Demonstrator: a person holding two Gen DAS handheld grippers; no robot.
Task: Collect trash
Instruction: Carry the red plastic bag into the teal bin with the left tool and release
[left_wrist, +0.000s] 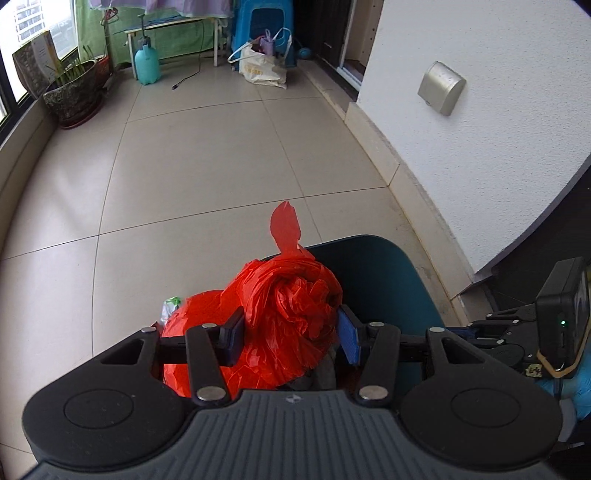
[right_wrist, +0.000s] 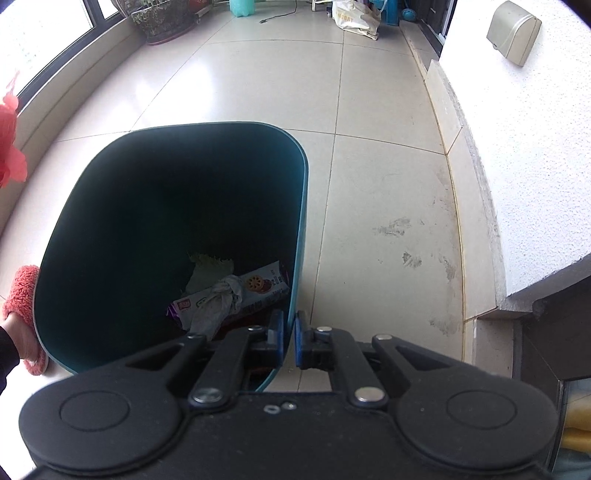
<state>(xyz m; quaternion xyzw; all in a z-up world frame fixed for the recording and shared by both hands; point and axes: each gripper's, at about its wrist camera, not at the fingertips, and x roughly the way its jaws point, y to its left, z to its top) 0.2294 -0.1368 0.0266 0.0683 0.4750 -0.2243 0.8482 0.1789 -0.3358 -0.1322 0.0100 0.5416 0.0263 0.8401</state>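
Pinching red bag (left_wrist: 291, 317): left hand-held gripper (left_wrist: 291, 338); right hand-held gripper (right_wrist: 290, 341) clamping bin rim (right_wrist: 301, 236).

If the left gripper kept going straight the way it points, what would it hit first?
Nothing new: the left gripper already has the red trash bag bunched between its fingers. Beyond the bag lies the teal bin, then probably bare floor tiles.

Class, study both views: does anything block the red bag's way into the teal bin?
Nothing visible does. The left gripper holds the red bag beside the teal bin, whose mouth is open; only trash lies at its bottom.
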